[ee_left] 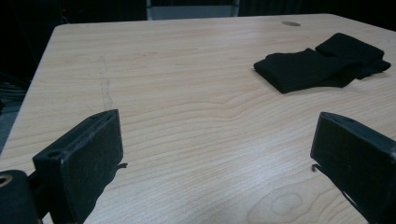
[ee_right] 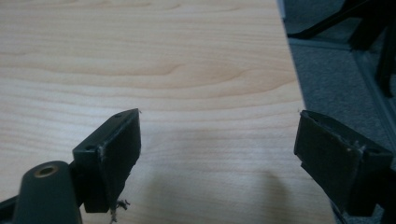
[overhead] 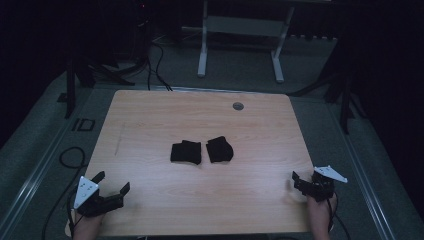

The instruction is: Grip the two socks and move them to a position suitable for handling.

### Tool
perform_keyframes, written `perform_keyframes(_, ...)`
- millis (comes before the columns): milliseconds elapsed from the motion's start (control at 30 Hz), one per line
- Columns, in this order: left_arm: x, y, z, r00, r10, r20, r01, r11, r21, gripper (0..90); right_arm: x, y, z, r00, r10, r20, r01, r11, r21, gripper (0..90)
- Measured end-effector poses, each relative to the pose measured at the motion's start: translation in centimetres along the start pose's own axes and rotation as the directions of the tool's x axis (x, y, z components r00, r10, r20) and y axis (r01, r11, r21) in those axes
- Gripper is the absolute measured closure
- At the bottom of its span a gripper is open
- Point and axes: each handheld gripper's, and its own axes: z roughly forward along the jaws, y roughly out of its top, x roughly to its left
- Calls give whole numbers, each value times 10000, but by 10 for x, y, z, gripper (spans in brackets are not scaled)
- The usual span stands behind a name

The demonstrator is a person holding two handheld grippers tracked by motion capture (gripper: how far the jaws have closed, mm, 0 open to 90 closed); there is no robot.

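A dim room surrounds a pale wooden table [overhead: 150,125], with grey carpet and a white desk frame [overhead: 240,45] beyond its far edge. Near the table's middle lie two folded black cloths, the left cloth [overhead: 185,152] just beside the right cloth [overhead: 219,149]. My left gripper [overhead: 112,182] rests at the near left corner, its jaws spread wide with nothing between them. My right gripper [overhead: 296,181] sits at the near right edge, jaws likewise apart and empty, well away from both cloths.
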Motion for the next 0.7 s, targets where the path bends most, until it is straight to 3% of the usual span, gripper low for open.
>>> perform_keyframes(100,1,1,-1,9995,-245,178,249,9994,-246,28,0,0,1,9992,-157,-363,161,9998,104,139)
perform_keyframes(233,-1,2,-3,9931,-729,922,813,9926,-905,28,3,1,3,9950,-520,-850,540,9983,207,140)
perform_keyframes(300,-5,2,-3,9927,-566,1060,670,9930,-969,28,5,2,4,9921,-768,-992,798,9965,265,143)
perform_keyframes(400,-13,3,0,9963,-60,852,115,9978,-646,28,13,4,5,9835,-1131,-1409,1210,9915,489,143)
perform_keyframes(467,-18,3,1,9967,70,813,-30,9988,-496,28,19,6,6,9782,-1412,-1525,1517,9866,597,143)
perform_keyframes(600,-22,4,3,9943,121,1064,-65,9986,-531,28,30,8,8,9666,-1795,-1829,1927,9796,572,138)
perform_keyframes(700,-22,4,2,9953,183,950,-134,9986,-519,28,32,7,9,9658,-1996,-1653,2108,9761,531,138)
